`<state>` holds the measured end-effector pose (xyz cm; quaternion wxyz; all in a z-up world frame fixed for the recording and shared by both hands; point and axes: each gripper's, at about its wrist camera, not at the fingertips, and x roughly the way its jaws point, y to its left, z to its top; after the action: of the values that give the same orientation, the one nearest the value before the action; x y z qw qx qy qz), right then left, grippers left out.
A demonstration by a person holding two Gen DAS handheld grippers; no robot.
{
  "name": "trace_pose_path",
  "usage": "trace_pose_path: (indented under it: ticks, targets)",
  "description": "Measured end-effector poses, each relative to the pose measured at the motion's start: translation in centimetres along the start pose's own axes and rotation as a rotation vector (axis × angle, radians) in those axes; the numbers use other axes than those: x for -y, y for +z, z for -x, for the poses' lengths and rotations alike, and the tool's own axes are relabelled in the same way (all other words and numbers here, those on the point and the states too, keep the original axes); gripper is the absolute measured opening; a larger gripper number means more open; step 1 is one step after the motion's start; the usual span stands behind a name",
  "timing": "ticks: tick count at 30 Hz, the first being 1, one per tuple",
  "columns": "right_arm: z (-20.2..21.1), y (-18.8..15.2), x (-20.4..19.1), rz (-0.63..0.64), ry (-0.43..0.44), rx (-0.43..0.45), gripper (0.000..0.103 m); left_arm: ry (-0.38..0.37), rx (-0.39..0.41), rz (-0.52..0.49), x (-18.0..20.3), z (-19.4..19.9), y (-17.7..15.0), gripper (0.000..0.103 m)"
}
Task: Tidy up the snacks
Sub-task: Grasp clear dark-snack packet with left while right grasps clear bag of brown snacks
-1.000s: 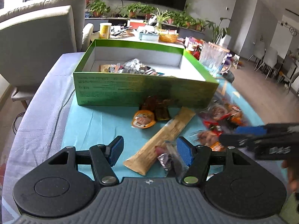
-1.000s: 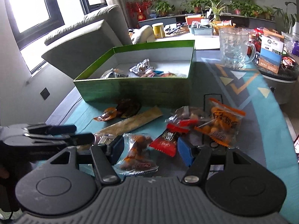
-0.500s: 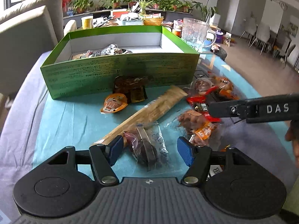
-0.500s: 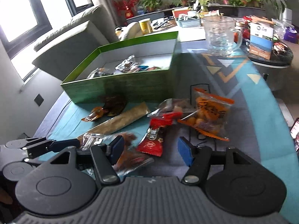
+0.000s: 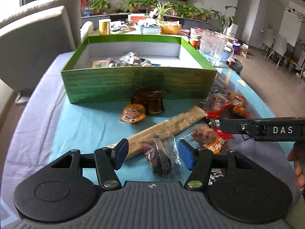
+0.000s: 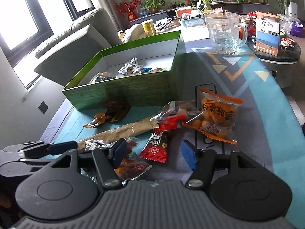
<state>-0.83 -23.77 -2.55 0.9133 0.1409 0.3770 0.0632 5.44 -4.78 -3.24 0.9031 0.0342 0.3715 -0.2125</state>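
The left gripper point(image 5: 152, 153) hangs low over the table with its jaws closing in around a clear packet of dark dried fruit point(image 5: 161, 159), and the blue pads point(image 5: 120, 151) aren't touching the wrapper yet, there's daylight on both sides. That packet lies on the teal cloth point(image 5: 80, 126), overlapping the near end of a long tan snack stick point(image 5: 171, 126)

The right gripper point(image 6: 152, 152) sits parted too, nothing pinched, hovering above a red candy wrapper point(image 6: 155, 146) with an orange-brown packet point(image 6: 131, 167) just under its left pad. From the left camera you can see one of its fingers point(image 5: 263, 128) poking in from the side, and part of the person's hand point(image 5: 297, 166) at the edge

Past the tongs there's a loose scatter: an orange bag of fried snacks point(image 6: 219, 116), a clear packet with something brown point(image 6: 179, 110) touching it, a small orange pouch point(image 5: 132, 113) and a dark brown sachet point(image 5: 150, 101) right up against the green box point(image 5: 137, 85). The box is open with a few wrapped snacks point(image 5: 125, 61) already inside along the near wall. Behind it stands a glass mug point(image 6: 224, 34)
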Motion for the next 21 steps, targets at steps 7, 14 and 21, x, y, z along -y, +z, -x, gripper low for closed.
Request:
trace_pose_path:
  ticks: [7,14,21]
  targets:
    - [0.2,-0.5,0.5,-0.036,0.001,-0.007,0.05,-0.028,-0.047,0.0,0.6,0.0,-0.9,0.058]
    - [0.7,-0.6,-0.8,-0.008,0.026,0.002,0.05,-0.01,-0.063,0.033,0.4,-1.4,-1.2,0.049]
    - [0.1,-0.7,-3.4,0.133,0.077,0.02,0.049,-0.013,-0.047,0.046,-0.6,-0.4,-1.5,0.032]
